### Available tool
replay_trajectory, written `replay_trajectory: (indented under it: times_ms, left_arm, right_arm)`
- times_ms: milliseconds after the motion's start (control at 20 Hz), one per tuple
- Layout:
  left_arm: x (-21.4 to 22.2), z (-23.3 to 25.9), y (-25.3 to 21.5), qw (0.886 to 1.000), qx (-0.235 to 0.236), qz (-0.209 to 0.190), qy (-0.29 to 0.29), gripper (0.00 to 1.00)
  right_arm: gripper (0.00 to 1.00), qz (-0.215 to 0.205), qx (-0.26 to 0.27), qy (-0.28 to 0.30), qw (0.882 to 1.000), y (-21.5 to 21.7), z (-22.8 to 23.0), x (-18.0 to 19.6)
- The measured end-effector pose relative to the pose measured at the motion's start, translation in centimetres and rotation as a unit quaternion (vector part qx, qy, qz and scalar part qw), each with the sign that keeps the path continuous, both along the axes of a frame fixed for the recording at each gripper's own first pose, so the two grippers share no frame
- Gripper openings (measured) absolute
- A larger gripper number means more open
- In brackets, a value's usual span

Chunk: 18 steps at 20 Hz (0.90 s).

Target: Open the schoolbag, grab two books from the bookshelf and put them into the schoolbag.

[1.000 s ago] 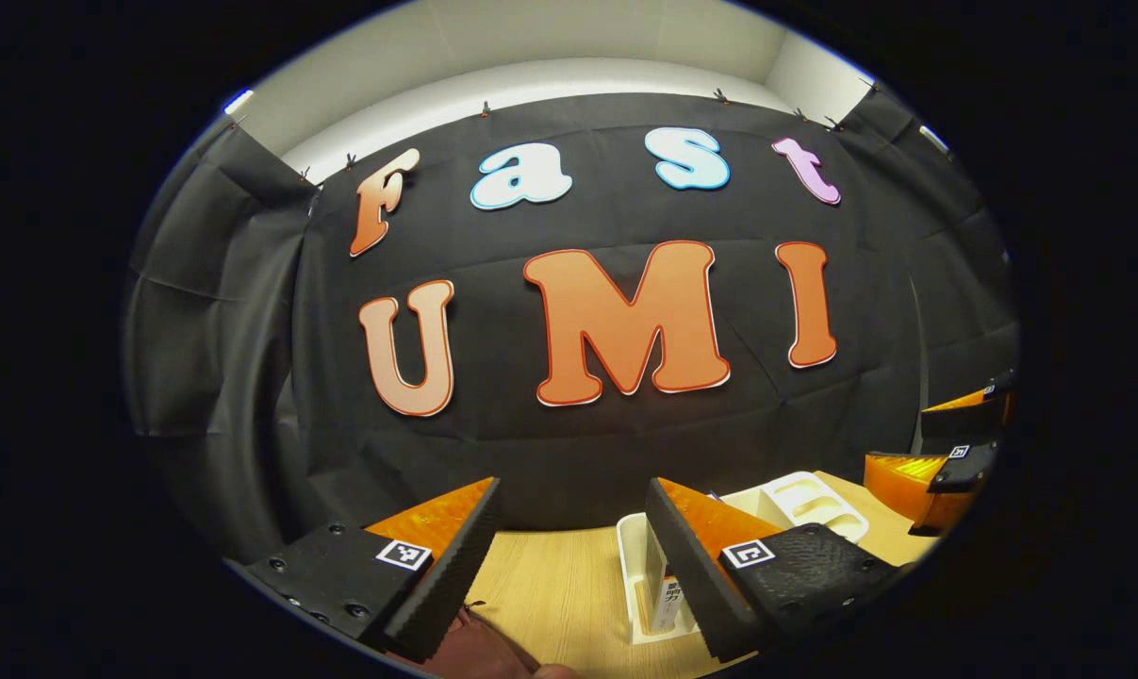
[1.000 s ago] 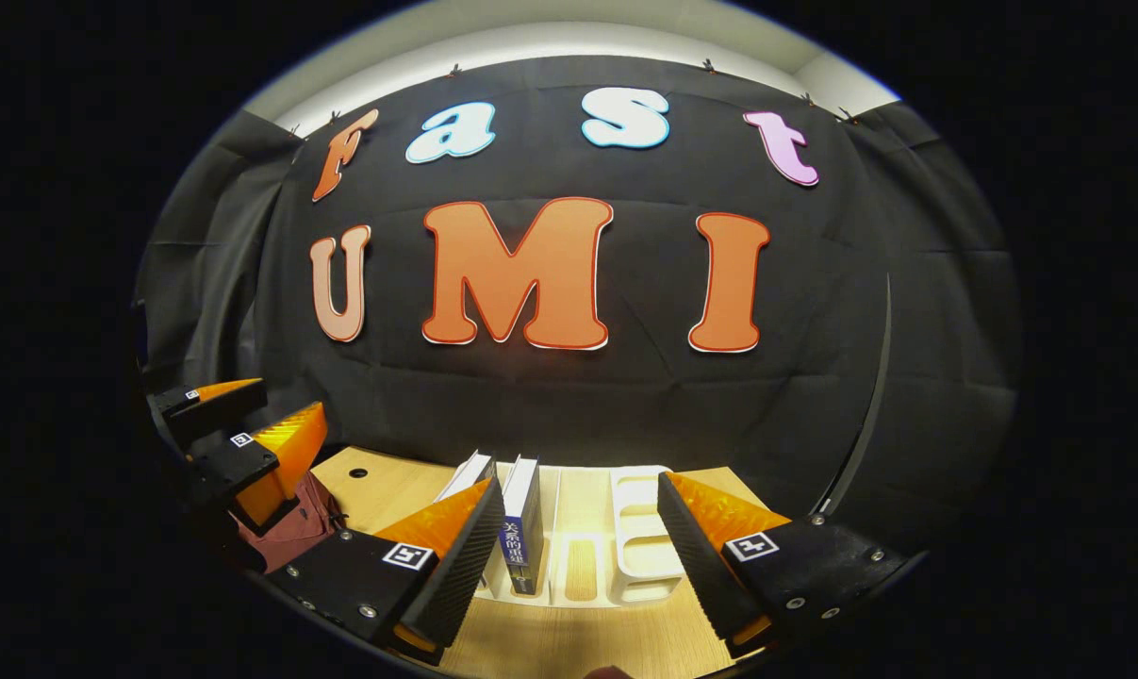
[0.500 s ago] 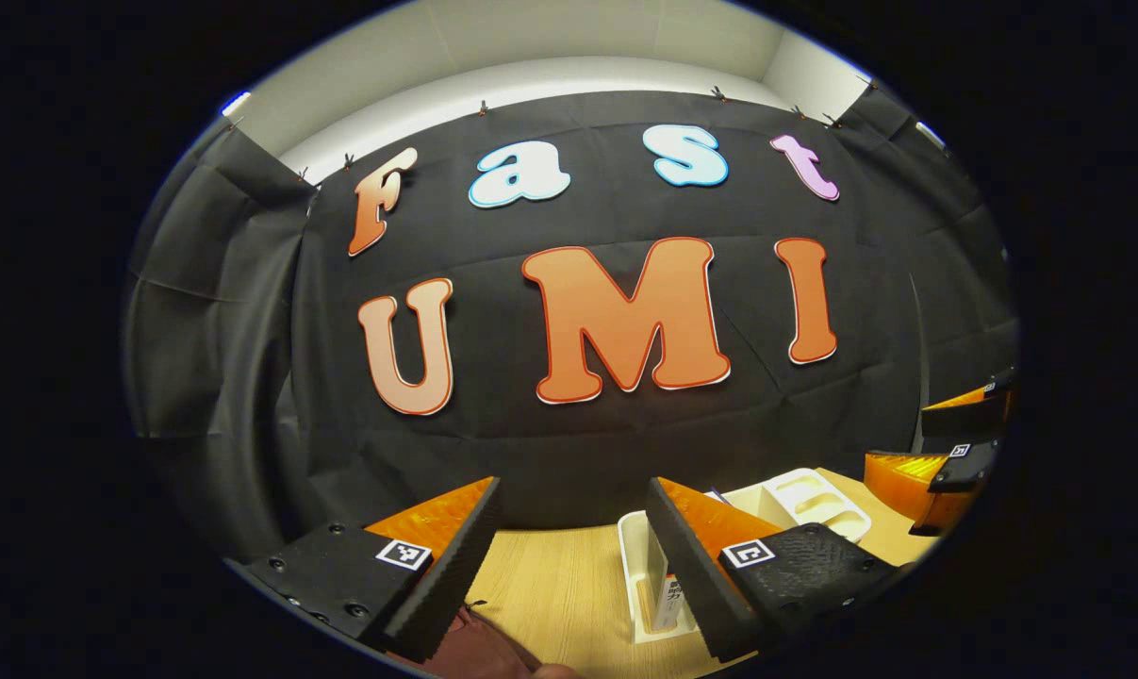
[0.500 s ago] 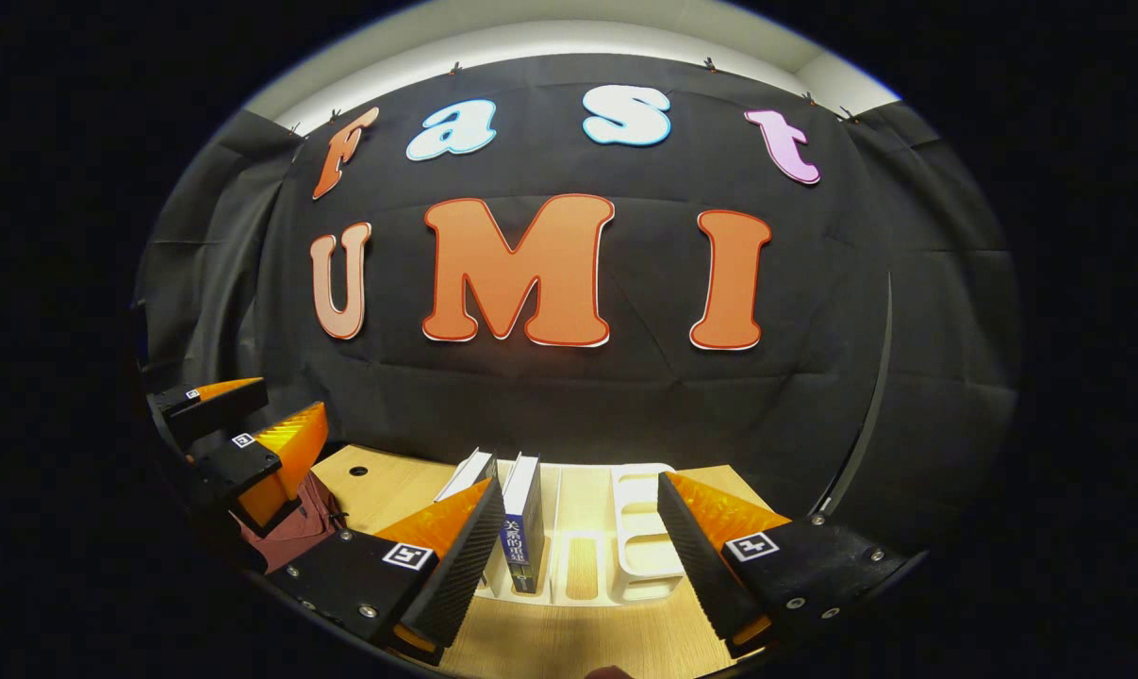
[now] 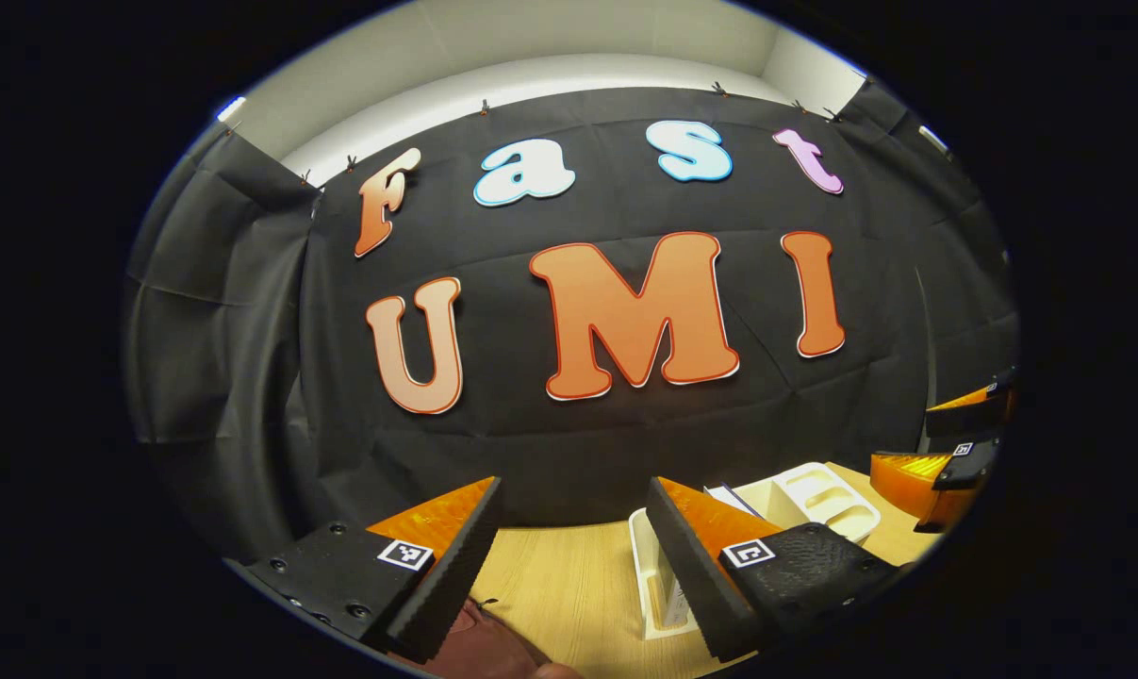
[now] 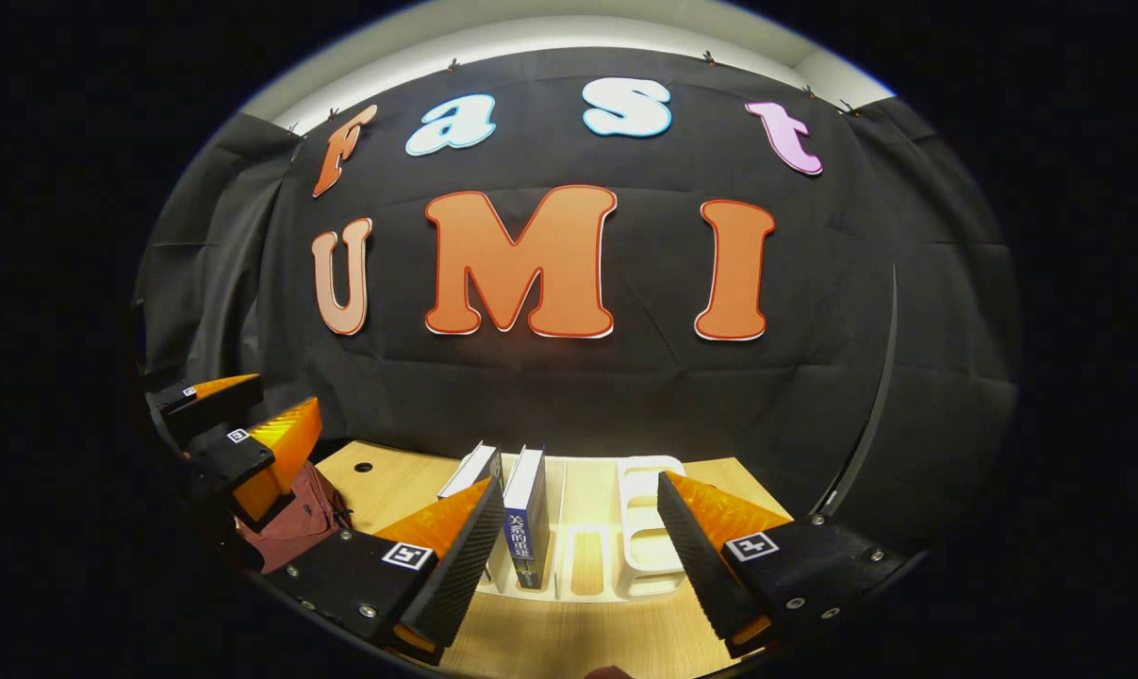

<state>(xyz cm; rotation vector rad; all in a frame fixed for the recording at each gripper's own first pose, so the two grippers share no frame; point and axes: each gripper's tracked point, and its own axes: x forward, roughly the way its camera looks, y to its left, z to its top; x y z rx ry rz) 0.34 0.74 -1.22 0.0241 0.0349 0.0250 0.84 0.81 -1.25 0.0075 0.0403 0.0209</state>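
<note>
Left gripper (image 5: 569, 556) spread, empty, above counter (image 5: 569, 585); bag (image 5: 479, 646) just below. My right gripper (image 6: 573, 556) spread, empty, facing rack (image 6: 649, 528). Two books (image 6: 526, 519) upright in rack. I judge nothing packed; can't tell if bag open.

Pale wood-grain table (image 6: 569, 651), smooth and matt, at lower centre. On it, a glossy white plastic bookshelf (image 6: 649, 528). Lower left, a dark red cloth schoolbag (image 6: 295, 519), soft and matt.
</note>
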Motion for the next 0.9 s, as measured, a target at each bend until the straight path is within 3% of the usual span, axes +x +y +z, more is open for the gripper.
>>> replay_trajectory:
  times_ms: [150, 200, 600, 800, 900]
  left_arm:
    - [-0.3, 0.3, -0.2, 1.0, -0.005, -0.006, -0.007, 1.0]
    - [-0.4, 0.5, -0.4, 1.0, -0.004, -0.006, -0.007, 0.95]
    - [-0.4, -0.9, 0.5, 1.0, 0.013, 0.012, 0.012, 0.95]
    - [-0.4, -3.7, 0.9, 0.998, 0.026, 0.017, 0.054, 0.95]
    - [-0.4, -6.1, 0.3, 0.995, 0.017, 0.002, 0.096, 0.95]
  right_arm:
    - [0.96, 0.007, -0.002, -0.001, 1.0, 0.3, 0.0, -0.1]
    - [0.96, 0.011, -0.003, 0.003, 1.0, 0.4, -0.3, -0.1]
    - [0.97, 0.014, -0.008, 0.007, 1.0, 0.1, -0.6, -0.4]
    - [0.96, 0.02, -0.006, 0.013, 1.0, 0.1, -1.0, -0.2]
    - [0.96, 0.02, -0.005, 0.024, 1.0, -0.2, -1.8, 0.2]
